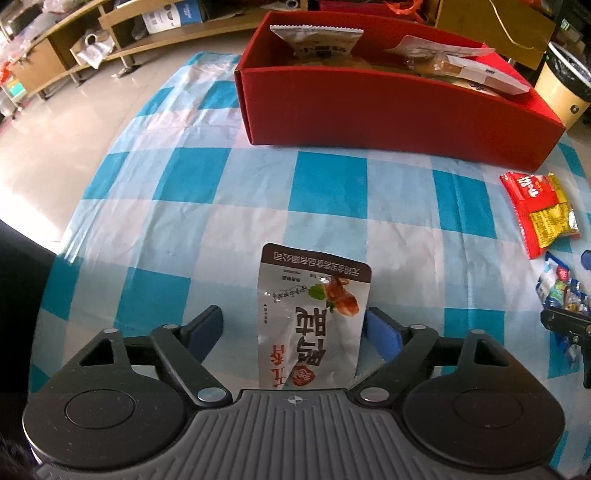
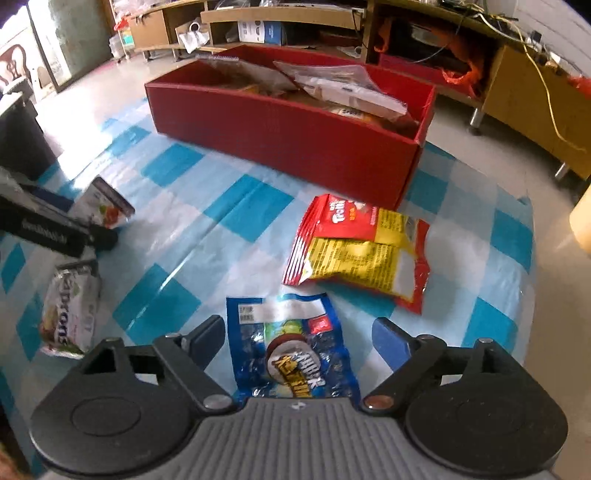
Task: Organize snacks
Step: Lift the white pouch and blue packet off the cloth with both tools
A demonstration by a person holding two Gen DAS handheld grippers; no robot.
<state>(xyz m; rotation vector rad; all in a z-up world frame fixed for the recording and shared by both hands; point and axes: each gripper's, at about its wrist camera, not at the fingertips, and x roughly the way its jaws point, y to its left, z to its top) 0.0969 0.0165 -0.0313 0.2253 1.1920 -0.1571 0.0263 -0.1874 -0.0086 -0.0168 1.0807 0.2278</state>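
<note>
A red box [image 1: 388, 107] with several snack packs in it stands at the far side of the blue checked tablecloth; it also shows in the right wrist view [image 2: 295, 144]. My left gripper [image 1: 295, 328] is open, its fingers on either side of a white meat-snack pouch [image 1: 314, 317] that lies on the cloth. My right gripper [image 2: 299, 336] is open around a blue candy bag [image 2: 291, 350] lying flat. A red and yellow snack pack [image 2: 354, 247] lies ahead of it, and also shows in the left wrist view [image 1: 539, 210].
A white and green packet [image 2: 68, 306] lies at the left of the right wrist view. The other gripper [image 2: 48, 225] shows there too. Wooden shelves [image 2: 280, 22] stand behind the table, a bin [image 1: 565, 88] at the right. The table edge drops to the floor on both sides.
</note>
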